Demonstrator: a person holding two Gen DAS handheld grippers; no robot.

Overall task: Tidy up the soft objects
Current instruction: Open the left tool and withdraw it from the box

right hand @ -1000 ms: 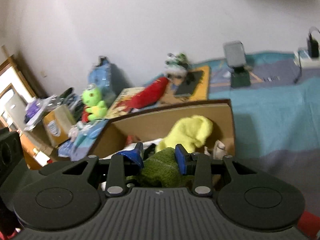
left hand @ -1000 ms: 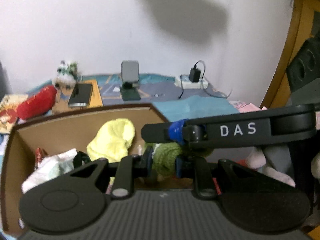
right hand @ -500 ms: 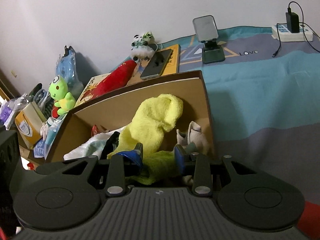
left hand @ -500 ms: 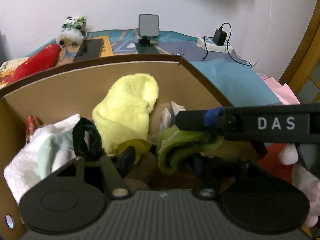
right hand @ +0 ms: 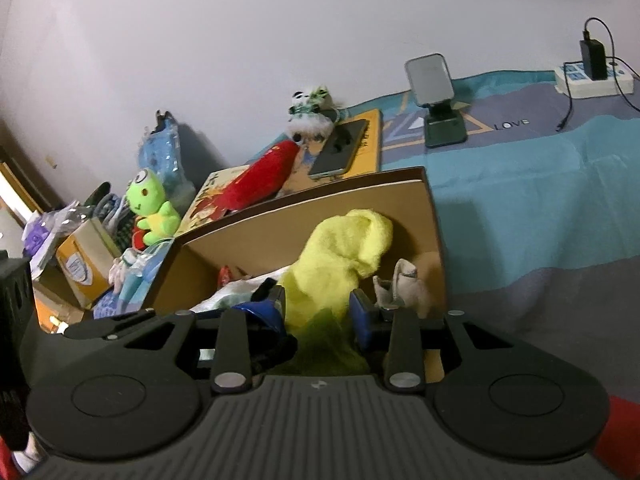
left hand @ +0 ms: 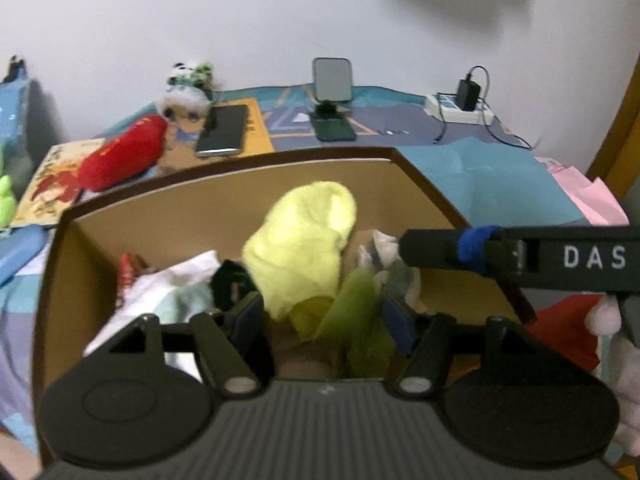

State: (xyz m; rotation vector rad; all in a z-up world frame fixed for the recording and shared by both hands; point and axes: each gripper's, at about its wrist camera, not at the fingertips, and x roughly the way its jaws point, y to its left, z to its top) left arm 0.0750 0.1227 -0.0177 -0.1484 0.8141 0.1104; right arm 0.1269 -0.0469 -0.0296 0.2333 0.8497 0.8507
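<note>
**Risks around the green cloth drop**

Cardboard box [left hand: 224,208] fills the middle of both frames, already crowded with a yellow towel [left hand: 304,236], white fabric [left hand: 176,280] and a small grey cloth [right hand: 404,284] at its right wall. Your green cloth [left hand: 360,320] hangs at lower centre, just over the box floor.

Your left gripper [left hand: 324,316] is opening; the cloth lies between its fingers but is no longer pinched. Your right gripper [right hand: 318,312] seems clenched on the cloth's other end, though blur leaves that unsure. If you pull either hand back now, the cloth could drag out over the near edge.

Your right tool's finger crosses the left view at middle right, so the two tools could knock together.
</note>
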